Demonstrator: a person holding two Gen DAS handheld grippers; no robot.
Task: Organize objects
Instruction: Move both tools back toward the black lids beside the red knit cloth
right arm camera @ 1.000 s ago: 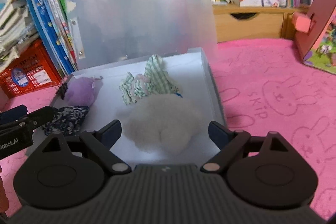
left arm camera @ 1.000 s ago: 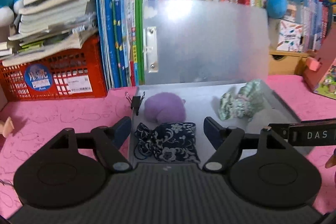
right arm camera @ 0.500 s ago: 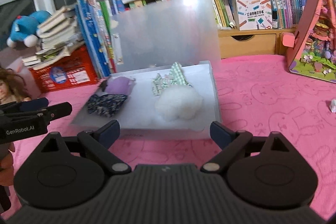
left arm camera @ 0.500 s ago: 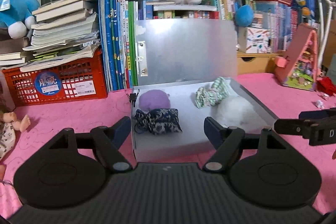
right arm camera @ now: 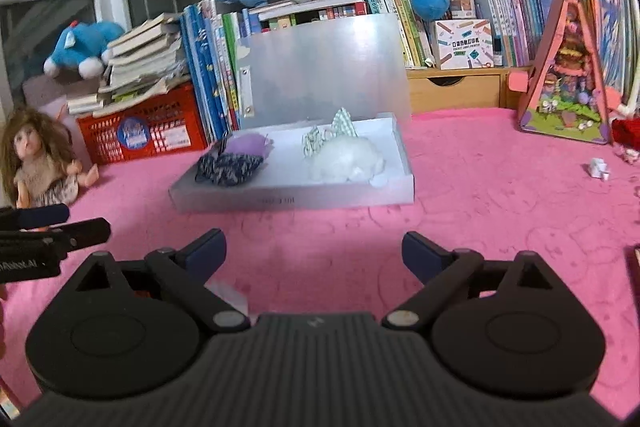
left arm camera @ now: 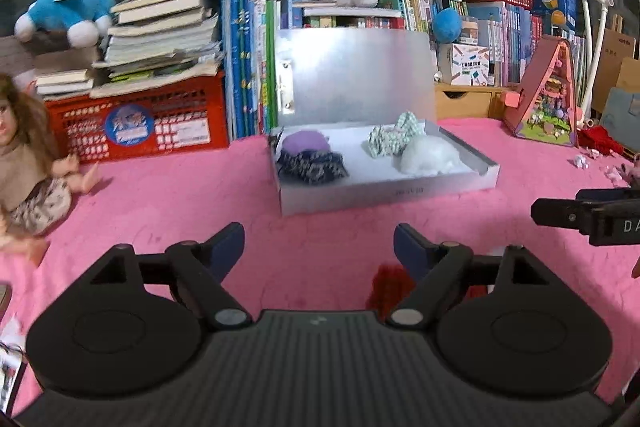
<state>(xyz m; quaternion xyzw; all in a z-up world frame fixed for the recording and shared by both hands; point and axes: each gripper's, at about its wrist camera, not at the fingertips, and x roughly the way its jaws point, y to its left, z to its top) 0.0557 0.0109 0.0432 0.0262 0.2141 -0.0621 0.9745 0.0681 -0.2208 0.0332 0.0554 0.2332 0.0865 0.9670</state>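
Pink cloth (left arm camera: 168, 203): red tuft (left arm camera: 386, 277) left-view only

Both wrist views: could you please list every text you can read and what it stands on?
"DA": side of the black right gripper, cut off by the frame edge.
"Robot.AI": side of the black left gripper, start hidden; its jaws have just been opening, nothing between them.
Too blurred: round blue label on the red plastic crate, print on the silver tray front wall, book spines.

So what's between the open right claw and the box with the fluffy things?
Just bare pink cloth, seen in the right wrist view, between the right gripper and the box.
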